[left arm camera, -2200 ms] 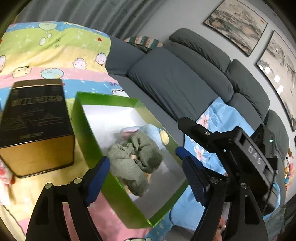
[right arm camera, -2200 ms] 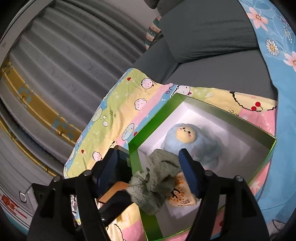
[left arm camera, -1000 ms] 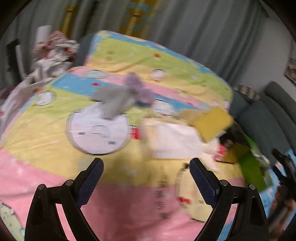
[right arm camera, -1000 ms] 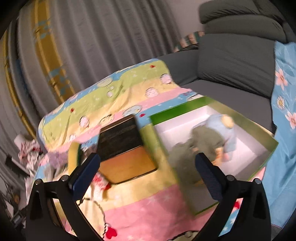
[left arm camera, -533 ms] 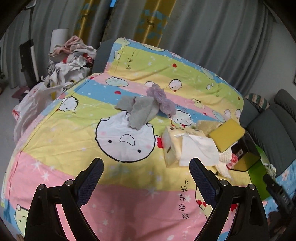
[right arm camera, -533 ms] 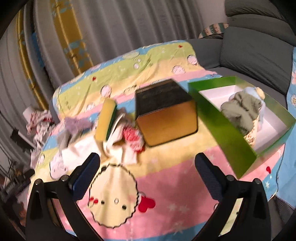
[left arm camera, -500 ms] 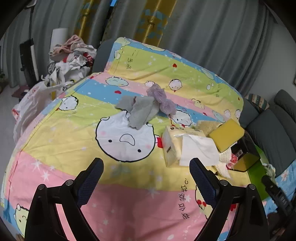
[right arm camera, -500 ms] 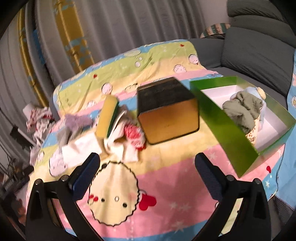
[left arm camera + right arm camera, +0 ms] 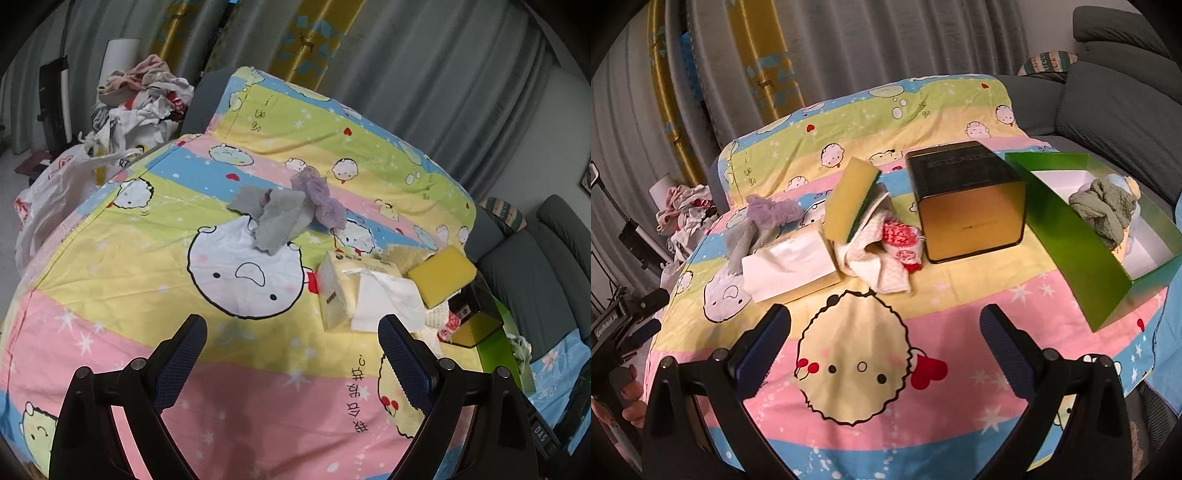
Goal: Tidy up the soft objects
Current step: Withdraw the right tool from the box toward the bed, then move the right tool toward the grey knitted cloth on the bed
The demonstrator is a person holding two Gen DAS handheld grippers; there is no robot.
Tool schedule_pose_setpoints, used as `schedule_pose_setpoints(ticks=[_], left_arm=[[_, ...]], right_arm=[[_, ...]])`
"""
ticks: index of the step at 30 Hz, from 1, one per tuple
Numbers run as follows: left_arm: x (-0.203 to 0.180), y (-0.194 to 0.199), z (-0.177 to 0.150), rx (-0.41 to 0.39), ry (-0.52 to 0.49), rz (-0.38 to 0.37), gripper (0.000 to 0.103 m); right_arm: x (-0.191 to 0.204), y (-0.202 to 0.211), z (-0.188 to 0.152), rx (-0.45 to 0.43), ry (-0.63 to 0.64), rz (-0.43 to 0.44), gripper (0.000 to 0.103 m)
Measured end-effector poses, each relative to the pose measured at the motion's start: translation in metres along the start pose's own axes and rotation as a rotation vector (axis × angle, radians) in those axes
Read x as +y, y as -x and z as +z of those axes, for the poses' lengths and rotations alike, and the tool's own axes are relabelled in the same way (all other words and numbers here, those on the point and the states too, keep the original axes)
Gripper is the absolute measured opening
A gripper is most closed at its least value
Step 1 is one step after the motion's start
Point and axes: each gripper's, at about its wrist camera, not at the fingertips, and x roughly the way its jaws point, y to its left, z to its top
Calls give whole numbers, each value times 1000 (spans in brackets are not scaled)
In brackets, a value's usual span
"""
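A green box (image 9: pixel 1071 229) with a white inside stands at the table's right end and holds a grey-green cloth (image 9: pixel 1102 210) and a pale blue plush toy (image 9: pixel 1124 182). Left of it lie a yellow sponge (image 9: pixel 849 199), a white cloth (image 9: pixel 882 266) with a red patterned one (image 9: pixel 901 240), a grey cloth (image 9: pixel 277 218) and a purple fluffy piece (image 9: pixel 321 195). My left gripper (image 9: pixel 290 354) hovers open and empty over the patterned sheet, short of the grey cloth. My right gripper (image 9: pixel 884 345) is open and empty too, in front of the white cloth.
A tissue box (image 9: pixel 343 284) with a sheet pulled out lies mid-table, and a black-and-gold tin (image 9: pixel 967 199) stands beside the green box. A heap of clothes (image 9: pixel 140 99) and a plastic bag sit beyond the far left edge. A grey sofa (image 9: pixel 1115 103) runs along the right.
Both grippers have swung left, away from the green box, and now face the loose cloths on the sheet. The grey-green cloth, earlier between the right jaws, lies in the box.
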Motion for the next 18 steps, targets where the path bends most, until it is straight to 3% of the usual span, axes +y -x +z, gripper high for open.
schedule_pose_setpoints(ticks=[18], left_arm=[[-4,3,0,7,-19,-38,94]], right_arm=[[16,23,1,-33,32,58,102]])
